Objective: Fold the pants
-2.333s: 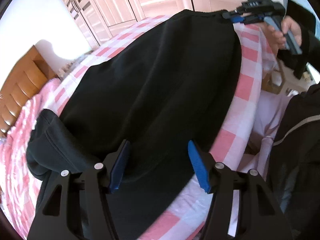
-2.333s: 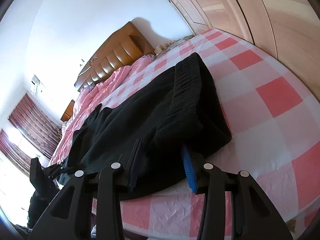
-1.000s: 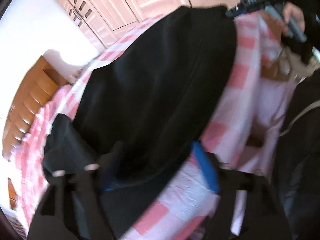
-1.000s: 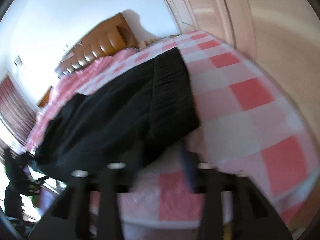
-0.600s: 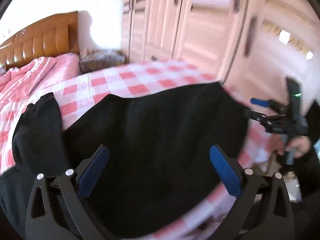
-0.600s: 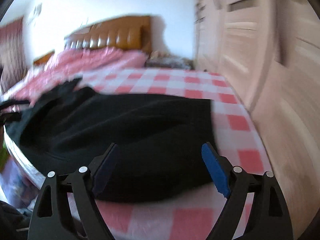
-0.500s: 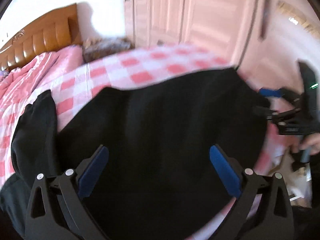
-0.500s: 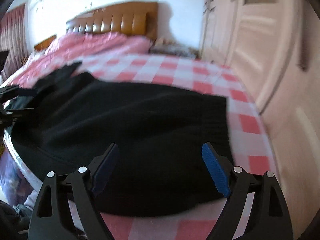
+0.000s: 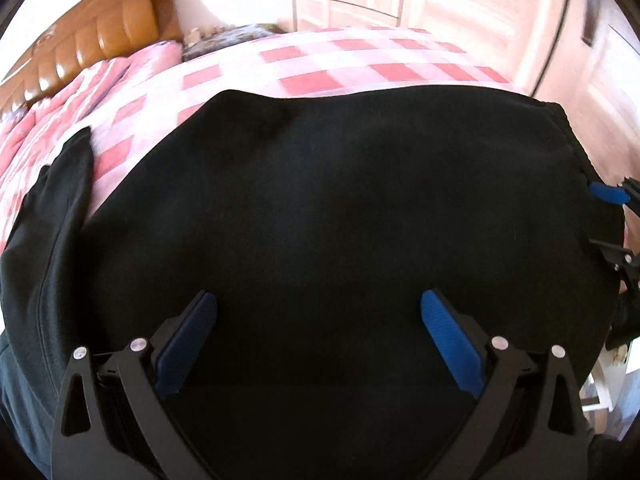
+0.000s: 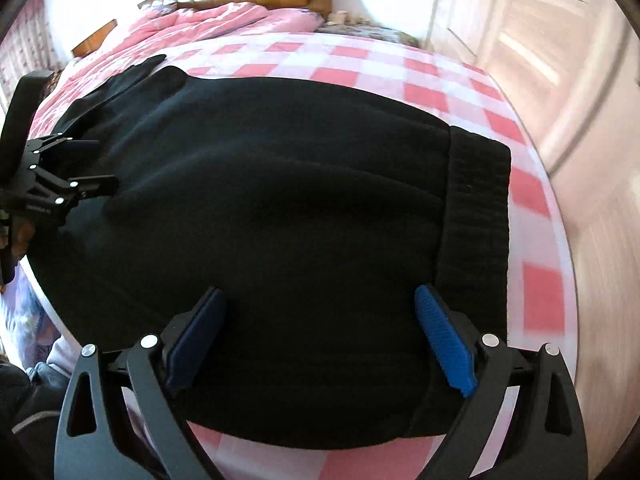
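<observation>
On bed, one pants (black)

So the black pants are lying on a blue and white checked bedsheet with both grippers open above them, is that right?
Not quite: the checked bedsheet is pink and white, as the right wrist view shows. The black pants do lie on it, with the left gripper and the right gripper open above them.

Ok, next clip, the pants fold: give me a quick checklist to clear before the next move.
1. Left gripper open, jaws just opened, nothing pinched: ok.
2. Right gripper open, jaws just opened, nothing pinched: ok.
3. Pants lie on the bed, none over the edge: cannot tell.
4. Waistband flat, in view by the right gripper: ok.
5. Fabric smooth: not ok, soft ridges across the middle.
6. Leg ends located: cannot tell.
</observation>
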Demonstrator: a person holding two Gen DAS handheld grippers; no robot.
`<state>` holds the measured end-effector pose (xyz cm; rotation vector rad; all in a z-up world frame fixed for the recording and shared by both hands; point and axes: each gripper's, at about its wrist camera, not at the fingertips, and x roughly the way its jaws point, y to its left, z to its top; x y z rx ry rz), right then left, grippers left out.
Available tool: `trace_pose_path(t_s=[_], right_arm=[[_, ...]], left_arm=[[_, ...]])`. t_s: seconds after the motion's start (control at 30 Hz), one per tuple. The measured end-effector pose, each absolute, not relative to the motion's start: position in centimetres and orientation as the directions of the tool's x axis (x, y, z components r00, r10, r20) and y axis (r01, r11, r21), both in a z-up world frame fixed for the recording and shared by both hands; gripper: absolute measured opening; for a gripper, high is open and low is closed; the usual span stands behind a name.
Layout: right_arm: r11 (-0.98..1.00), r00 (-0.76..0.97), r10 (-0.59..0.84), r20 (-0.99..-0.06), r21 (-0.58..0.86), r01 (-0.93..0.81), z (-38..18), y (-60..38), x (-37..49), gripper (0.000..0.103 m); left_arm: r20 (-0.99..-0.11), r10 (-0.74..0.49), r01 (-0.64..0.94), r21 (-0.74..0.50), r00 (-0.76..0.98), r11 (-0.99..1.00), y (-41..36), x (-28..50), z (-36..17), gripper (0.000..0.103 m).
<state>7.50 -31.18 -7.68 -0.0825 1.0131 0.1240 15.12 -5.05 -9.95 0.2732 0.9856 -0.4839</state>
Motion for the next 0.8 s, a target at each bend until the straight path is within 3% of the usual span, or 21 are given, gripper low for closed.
trace_pose_path(t_s=[0.3,0.43,0.53,0.6,0.73,0.8], right_arm=[[0.999,0.569,-0.004,-0.822,-0.027,-0.031,-6.4,-30.8,5.4,0.092],[1.0,0.702,0.024,-0.712,0.003,-0.031,-2.9,-29.1,5.5,0.092],[0.994,0.72,0.094,-0.687,0.022,-0.11,-1.7,-26.6,7.4,0.092],[0.989,0.722,0.121,-0.681,0.02,-0.147,-1.4,-24.7,9.0,0.092],[0.97,0.722,0.214,-0.659,0.056,-0.236,-1.3,-20.6,12.0,0.092],[0.961,0.711,0.249,-0.658,0.076,-0.266,-1.6,-19.1,13.1,0.092]], left_arm=[[-0.792,-0.324,0.543,0.012,0.518,0.84,-5.8,13.8,-7.7,0.101],[-0.722,-0.343,0.486,-0.011,0.601,0.874,-1.2,14.9,-3.6,0.101],[-0.745,-0.194,0.33,0.037,0.638,0.943,3.2,19.5,-2.2,0.101],[-0.795,-0.143,0.242,0.005,0.59,0.97,6.2,23.8,-2.5,0.101],[-0.87,-0.132,0.199,-0.04,0.476,0.979,7.7,28.7,-4.7,0.088],[-0.902,-0.082,0.197,0.004,0.424,0.98,7.4,29.9,-6.2,0.079]])
